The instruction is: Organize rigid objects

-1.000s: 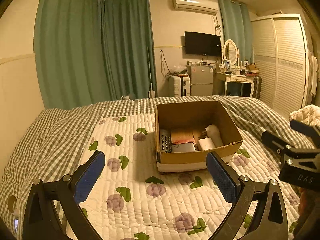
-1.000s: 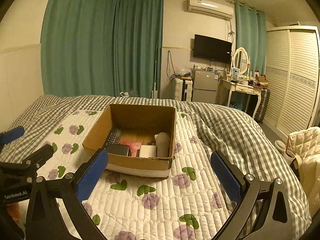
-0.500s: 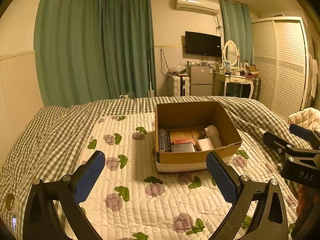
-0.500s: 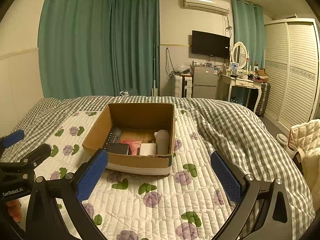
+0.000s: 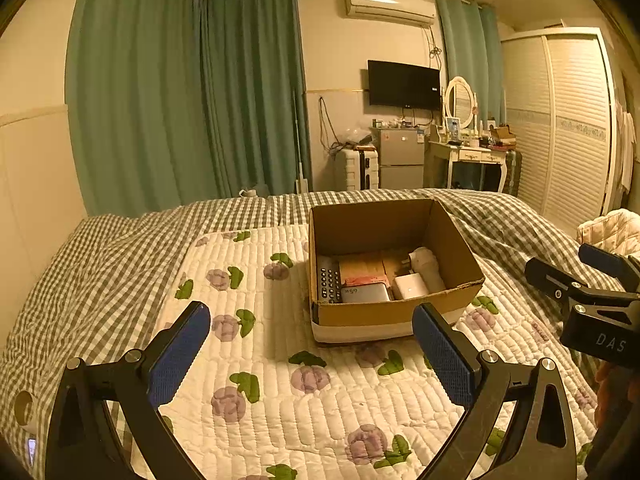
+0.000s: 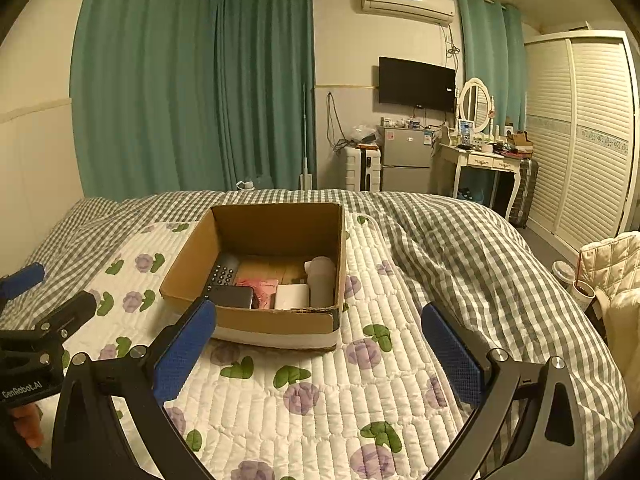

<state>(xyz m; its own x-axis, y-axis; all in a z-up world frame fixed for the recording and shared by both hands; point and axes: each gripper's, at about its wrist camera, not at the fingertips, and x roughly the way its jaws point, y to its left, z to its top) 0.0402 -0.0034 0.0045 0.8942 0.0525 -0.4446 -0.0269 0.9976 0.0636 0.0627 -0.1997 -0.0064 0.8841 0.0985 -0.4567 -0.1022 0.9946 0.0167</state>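
An open cardboard box sits on the quilted floral bed cover. Inside lie a black keypad remote, a grey power bank, a pink item, a white charger block and a pale bottle lying on its side. My left gripper is open and empty, held back from the box's near side. My right gripper is open and empty, also short of the box.
The floral quilt lies over a checked duvet. Each gripper shows at the edge of the other's view, the right one and the left one. A dressing table, fridge and wardrobe stand beyond the bed.
Both grippers have lifted and drawn back slightly, so the box sits a little lower and farther in each view. Both stay open and empty.
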